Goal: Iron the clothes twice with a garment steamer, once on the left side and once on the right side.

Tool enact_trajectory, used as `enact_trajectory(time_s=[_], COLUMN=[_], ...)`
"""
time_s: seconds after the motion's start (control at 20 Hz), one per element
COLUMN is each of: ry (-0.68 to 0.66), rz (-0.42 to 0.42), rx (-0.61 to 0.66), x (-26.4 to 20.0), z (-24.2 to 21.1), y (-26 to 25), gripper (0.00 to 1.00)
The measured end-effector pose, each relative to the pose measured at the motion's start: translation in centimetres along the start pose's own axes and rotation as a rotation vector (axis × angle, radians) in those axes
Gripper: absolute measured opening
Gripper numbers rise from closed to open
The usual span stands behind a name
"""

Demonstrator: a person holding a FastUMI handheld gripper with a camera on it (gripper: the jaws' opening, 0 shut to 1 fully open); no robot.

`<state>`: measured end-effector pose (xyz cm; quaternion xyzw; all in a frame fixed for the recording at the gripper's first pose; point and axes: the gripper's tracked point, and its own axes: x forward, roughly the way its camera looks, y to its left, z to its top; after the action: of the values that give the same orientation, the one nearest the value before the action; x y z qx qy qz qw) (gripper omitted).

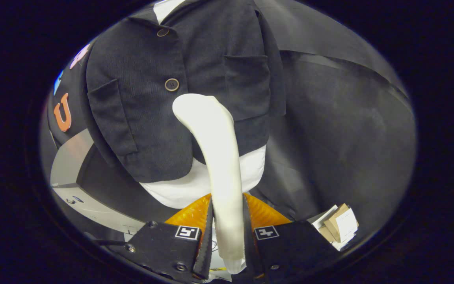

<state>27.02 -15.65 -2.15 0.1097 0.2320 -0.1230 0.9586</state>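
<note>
A black cloth wall (341,118) hangs behind everything, creased, with a fold line running slantwise across its upper part. Low against that wall, to one side, lies a small stack of cardboard and paper tags (339,227). Toward the wall's other end stands a grey metal panel (67,161).

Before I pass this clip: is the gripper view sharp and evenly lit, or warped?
Gripper view: jacket weave and buttons sharp; fisheye bends the steamer held in the gripper; light even on the garment, dimmer on the wall behind; no glare.
</note>
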Motion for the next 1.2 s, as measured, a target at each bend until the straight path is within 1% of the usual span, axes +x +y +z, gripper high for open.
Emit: enact_trajectory(time_s=[0.25,0.35,0.6,0.85,1.2], ry=[0.020,0.013,-0.035,-0.098,-0.173], rz=[0.026,0.032,0.040,0.062,0.102], rx=[0.023,0.029,0.047,0.051,-0.020], x=[0.0,-1.1,-6.2,-12.7,-21.4], z=[-0.8,-1.5,-3.5,-6.5,-10.1], y=[0.5,0.9,1.7,3.3,5.5], gripper=[0.38,0.38,0.38,0.37,0.37])
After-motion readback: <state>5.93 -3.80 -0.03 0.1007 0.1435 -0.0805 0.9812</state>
